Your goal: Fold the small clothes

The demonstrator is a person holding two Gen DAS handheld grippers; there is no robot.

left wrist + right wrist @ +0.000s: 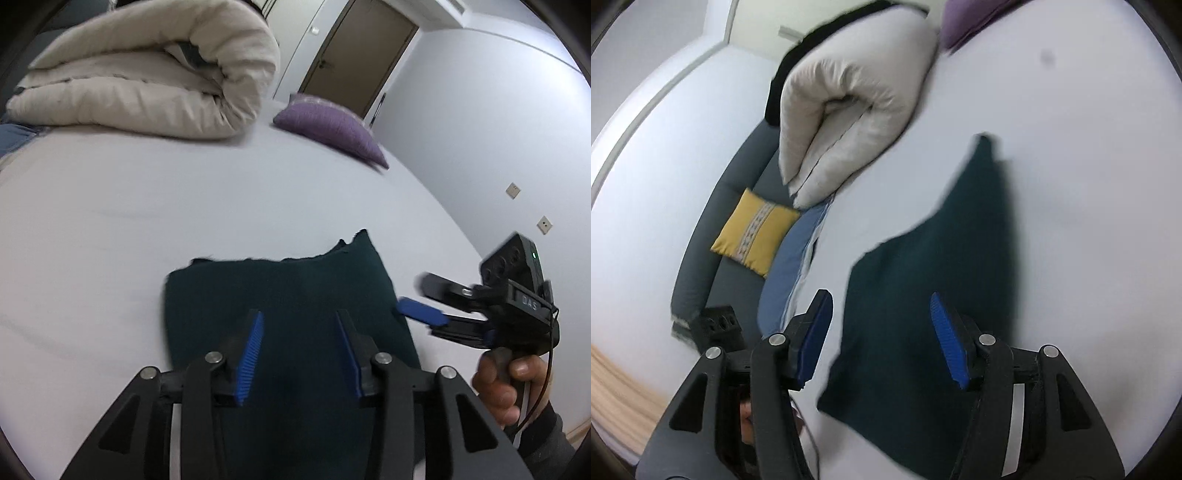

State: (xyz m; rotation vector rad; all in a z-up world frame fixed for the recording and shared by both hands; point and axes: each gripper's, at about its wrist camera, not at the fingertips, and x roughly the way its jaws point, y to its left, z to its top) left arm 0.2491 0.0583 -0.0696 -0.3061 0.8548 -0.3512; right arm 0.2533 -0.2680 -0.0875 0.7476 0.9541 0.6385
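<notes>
The dark green garment (280, 314) lies folded flat on the white bed (184, 206), below the rolled cream duvet (155, 70) and purple pillow (328, 125). My left gripper (299, 354) hangs over it with jaws spread, grasping nothing. My right gripper (882, 339) is released too, fingers wide apart above the cloth's near edge, one blue pad (421, 312) beside its right side.
</notes>
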